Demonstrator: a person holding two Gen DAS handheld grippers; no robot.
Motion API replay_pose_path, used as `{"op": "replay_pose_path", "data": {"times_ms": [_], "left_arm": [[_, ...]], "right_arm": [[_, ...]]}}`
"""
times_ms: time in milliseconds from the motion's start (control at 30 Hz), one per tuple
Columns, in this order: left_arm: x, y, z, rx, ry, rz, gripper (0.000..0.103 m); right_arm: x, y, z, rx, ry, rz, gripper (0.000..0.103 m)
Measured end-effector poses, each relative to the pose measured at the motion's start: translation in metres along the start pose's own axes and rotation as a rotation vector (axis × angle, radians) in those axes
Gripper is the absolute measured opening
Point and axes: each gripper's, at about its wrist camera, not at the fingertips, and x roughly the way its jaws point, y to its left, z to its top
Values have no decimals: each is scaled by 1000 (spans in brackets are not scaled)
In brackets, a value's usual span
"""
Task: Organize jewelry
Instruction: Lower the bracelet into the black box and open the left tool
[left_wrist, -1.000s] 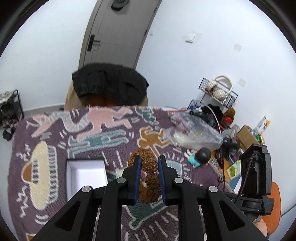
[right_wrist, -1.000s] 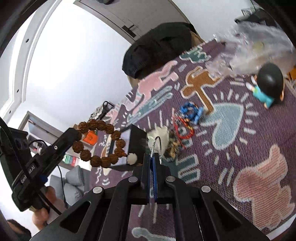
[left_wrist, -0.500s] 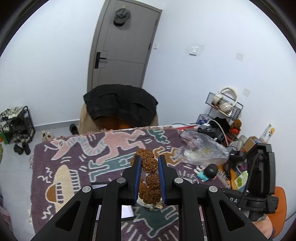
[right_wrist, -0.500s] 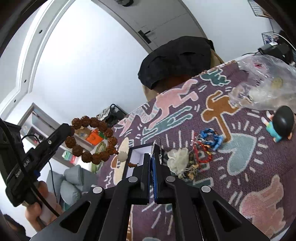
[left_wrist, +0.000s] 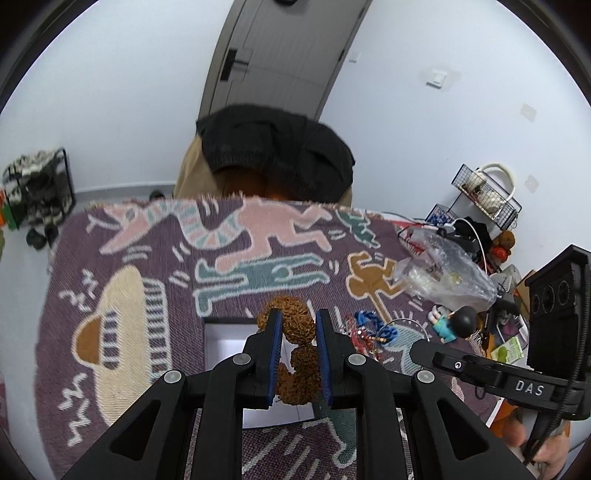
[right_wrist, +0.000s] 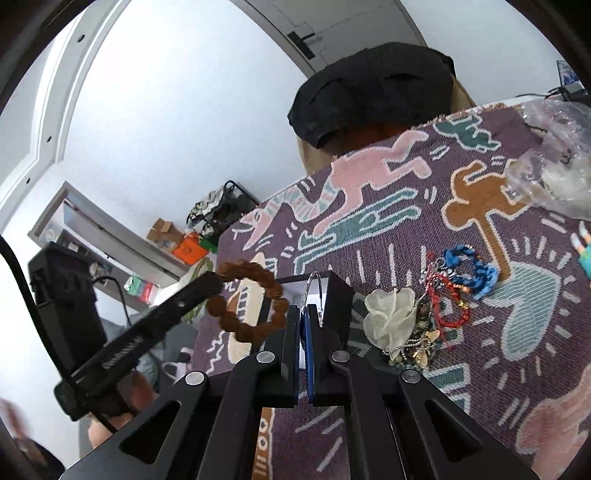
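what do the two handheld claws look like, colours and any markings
Both are matte black plastic with angular arms, triangular cut-outs and silver screw heads. The left claw and right claw have blue ribbed pads on their fingers. From the left wrist view, the right unit carries white letters "DAS", a boxy black camera block and a black cable.

A dark-headed toy figure (left_wrist: 456, 325) stands beside a crumpled plastic bag (left_wrist: 439, 273) on the patterned blanket (left_wrist: 122, 280).
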Motion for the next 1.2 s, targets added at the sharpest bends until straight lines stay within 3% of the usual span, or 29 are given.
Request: {"op": "replay_pose_path", "data": {"times_ms": [200, 333, 667, 700, 733, 767, 833, 967, 1200], "left_arm": [[36, 28, -9, -91, 99, -22, 23], [44, 55, -14, -179, 133, -37, 59], [-1, 98, -24, -188, 47, 30, 60], [-3, 101, -24, -191, 46, 37, 62], [-5, 104, -25, -194, 44, 44, 65], [-7, 106, -26, -194, 41, 55, 66], [-12, 106, -27, -179, 27, 87, 73], [-18, 93, -28, -125, -2, 97, 86], [-10, 51, -24, -42, -11, 48, 87]], "right_arm": [[27, -4, 1, 6, 47, -11, 4], [43, 3, 2, -10, 71, -17, 4], [88, 37, 1, -79, 130, -23, 4], [93, 41, 0, -88, 141, -35, 6], [96, 43, 1, -89, 153, -36, 20], [98, 44, 0, -86, 163, -30, 40], [92, 45, 0, -91, 136, -30, 55], [72, 36, 2, -104, 93, -71, 56], [29, -8, 3, -50, 30, -151, 56]]}}
